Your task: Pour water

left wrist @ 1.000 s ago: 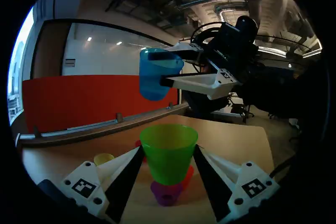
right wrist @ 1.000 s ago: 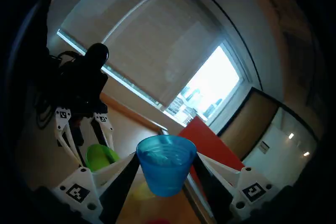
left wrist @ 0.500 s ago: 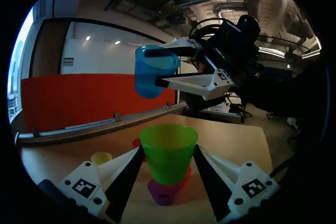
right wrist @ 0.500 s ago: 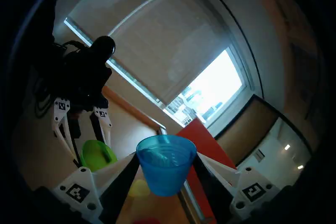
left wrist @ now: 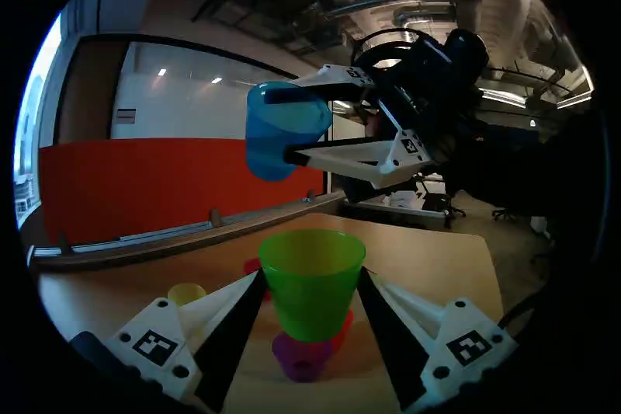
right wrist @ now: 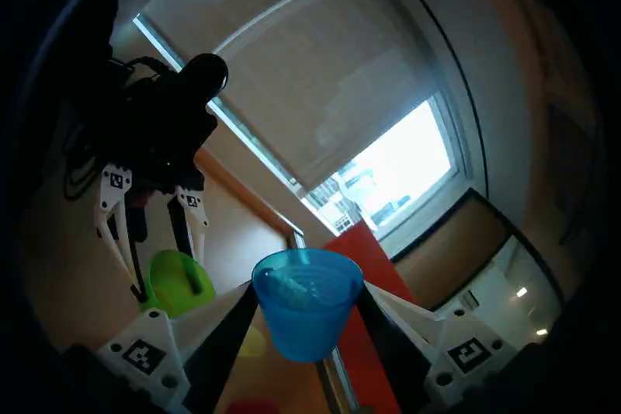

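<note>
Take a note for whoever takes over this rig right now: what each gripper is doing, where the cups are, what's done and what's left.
Left gripper: shut on the green cup, held upright above the table.
Right gripper: shut on the blue cup, raised higher than the green cup and slightly tipped.
Yellow cup and purple cup sit on the table.
Done: both cups grasped and lifted.
Left: bring the blue cup over the green one and pour; no stream of water shows yet.
</note>
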A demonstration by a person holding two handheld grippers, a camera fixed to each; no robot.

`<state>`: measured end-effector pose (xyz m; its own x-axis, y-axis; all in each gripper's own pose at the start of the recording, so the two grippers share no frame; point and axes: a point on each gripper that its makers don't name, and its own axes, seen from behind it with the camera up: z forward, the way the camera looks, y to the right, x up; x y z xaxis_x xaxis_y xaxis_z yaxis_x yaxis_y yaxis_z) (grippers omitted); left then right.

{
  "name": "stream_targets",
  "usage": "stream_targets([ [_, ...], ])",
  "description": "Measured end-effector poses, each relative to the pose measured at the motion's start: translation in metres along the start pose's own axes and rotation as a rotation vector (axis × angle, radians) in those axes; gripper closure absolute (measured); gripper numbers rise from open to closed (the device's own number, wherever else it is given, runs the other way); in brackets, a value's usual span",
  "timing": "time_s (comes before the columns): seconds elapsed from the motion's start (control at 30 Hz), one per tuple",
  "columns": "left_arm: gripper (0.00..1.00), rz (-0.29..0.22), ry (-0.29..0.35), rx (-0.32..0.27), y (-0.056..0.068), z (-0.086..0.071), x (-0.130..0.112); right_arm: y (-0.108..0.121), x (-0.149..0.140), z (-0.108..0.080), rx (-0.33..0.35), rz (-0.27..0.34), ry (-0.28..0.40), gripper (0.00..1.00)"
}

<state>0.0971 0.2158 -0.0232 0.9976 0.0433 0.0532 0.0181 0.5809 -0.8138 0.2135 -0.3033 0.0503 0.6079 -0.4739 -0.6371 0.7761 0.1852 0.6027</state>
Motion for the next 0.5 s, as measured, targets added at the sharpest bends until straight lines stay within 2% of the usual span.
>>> stream_targets([
  [0.5, 0.17, 0.002, 0.001, 0.001, -0.0005, 0.0011, 0.0012, 0.0059, -0.0002, 0.0014, 0.0, -0.062, -0.016, 0.1],
])
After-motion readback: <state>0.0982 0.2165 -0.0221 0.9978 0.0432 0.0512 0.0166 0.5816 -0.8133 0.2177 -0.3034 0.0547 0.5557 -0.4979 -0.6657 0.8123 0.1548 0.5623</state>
